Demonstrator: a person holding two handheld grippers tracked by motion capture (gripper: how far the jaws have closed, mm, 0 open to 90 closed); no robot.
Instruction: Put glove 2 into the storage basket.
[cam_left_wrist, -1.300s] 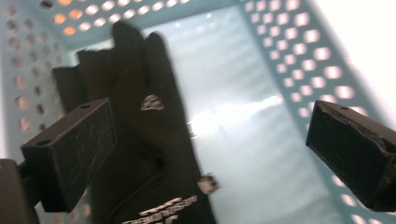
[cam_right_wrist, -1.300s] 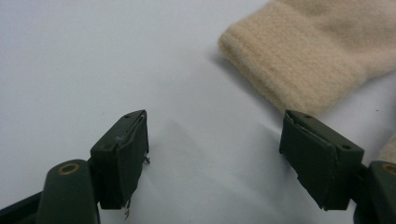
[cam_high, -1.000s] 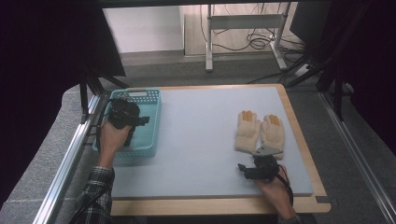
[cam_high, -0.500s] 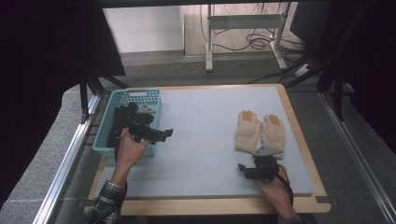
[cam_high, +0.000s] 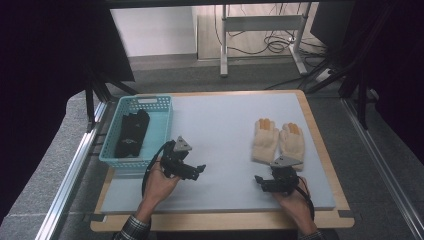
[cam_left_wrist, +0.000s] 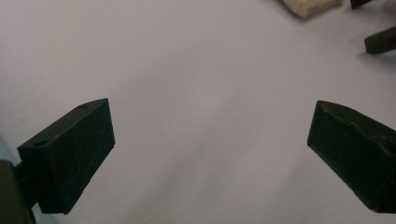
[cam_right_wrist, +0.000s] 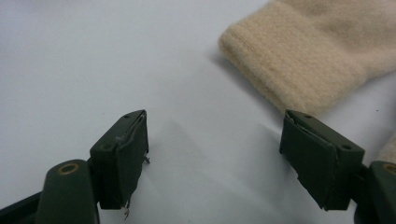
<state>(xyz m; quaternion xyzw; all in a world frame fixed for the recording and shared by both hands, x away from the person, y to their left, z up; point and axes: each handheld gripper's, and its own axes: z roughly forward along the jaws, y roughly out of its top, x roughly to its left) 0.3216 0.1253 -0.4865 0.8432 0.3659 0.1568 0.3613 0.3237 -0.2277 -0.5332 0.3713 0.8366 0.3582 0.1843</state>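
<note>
Left tongs (cam_high: 192, 171) gape wide and carry nothing, low over bare desk (cam_high: 220, 135) just off the basket's near right corner. Right tongs (cam_high: 265, 182) also stand well apart and empty, near the desk's front edge, just short of the cuffs of the cream gloves (cam_high: 278, 140).

Progress, judged: the dark gloves (cam_high: 132, 132) already lie in the blue basket (cam_high: 162, 127) at the left edge. The cream pair, right of centre, remains to be moved.

Cream pair: knitted, side by side, flat, orange fingertips pointing to the far edge.
</note>
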